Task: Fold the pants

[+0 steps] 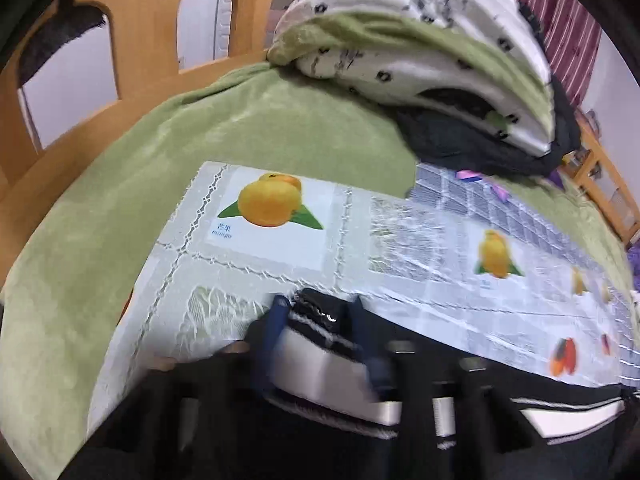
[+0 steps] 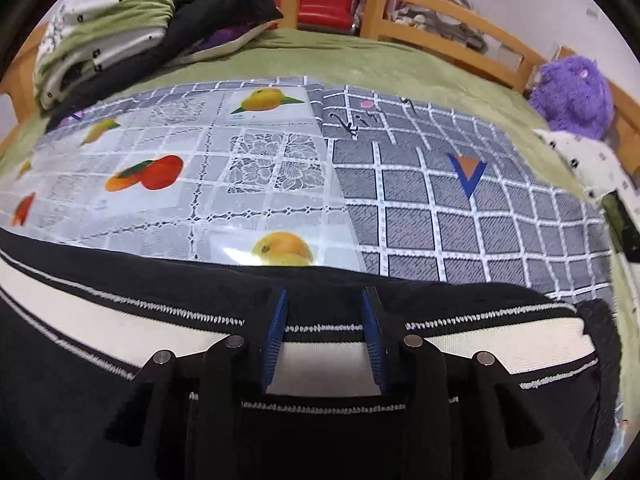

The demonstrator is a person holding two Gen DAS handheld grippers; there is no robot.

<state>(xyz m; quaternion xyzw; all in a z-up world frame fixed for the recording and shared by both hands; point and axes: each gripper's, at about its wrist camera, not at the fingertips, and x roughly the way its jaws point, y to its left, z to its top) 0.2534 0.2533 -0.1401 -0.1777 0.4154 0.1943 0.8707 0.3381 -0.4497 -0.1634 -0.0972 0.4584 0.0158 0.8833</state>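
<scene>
**Both grippers on the pants' striped side**

The pants lie along the near edge of the bed, over a fruit-print mat spread on a checked sheet. The right gripper sits over the white stripe with its jaws spread, the cloth flat between them, not yet pinched. The left gripper has bunched stripe fabric between its jaws and seems to be pinching it, though blur makes that uncertain. Two holds along one seam would let the cloth lift evenly for a fold. Only the left view shows the mat's far corner; only the right shows the pants' end and a purple plush.
</scene>
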